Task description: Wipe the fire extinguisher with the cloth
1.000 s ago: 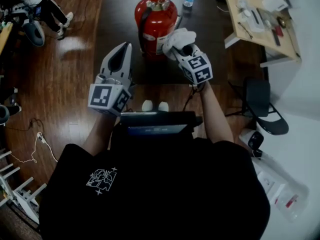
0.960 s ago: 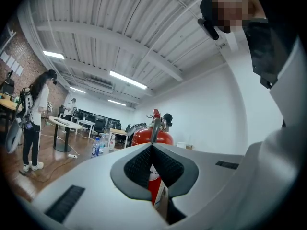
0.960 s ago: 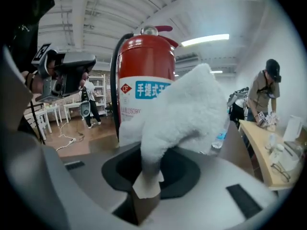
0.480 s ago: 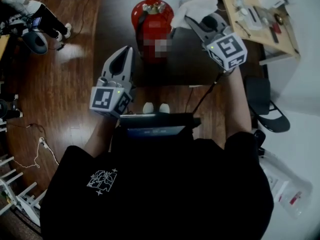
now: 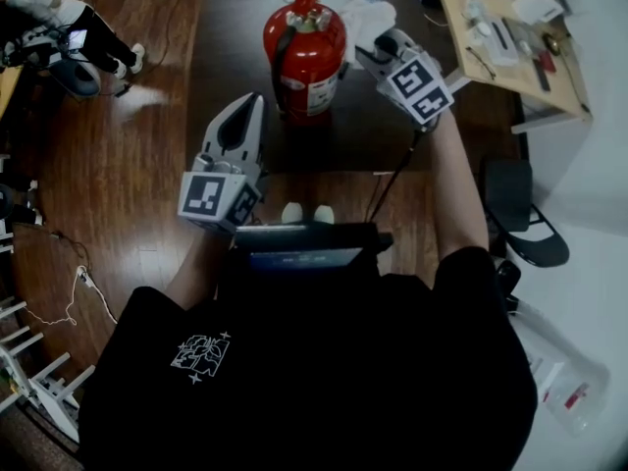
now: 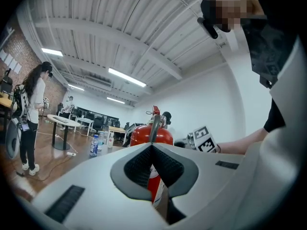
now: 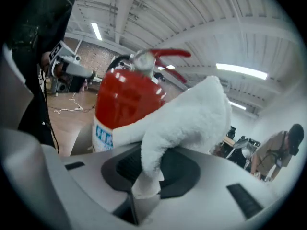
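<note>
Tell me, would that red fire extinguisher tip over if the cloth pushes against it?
Probably not easily: the fire extinguisher is a squat metal cylinder standing upright, so it likely feels heavy. A hard shove near its top could still rock it. The cloth looks soft and droops, so it probably presses gently.

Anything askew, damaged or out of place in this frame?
Nothing stands out. The red metal fire extinguisher stands upright, with no dent or leak in view. The fluffy white cloth is clamped in the right gripper, close beside the cylinder. The left gripper is shut and empty, short of the extinguisher.
</note>
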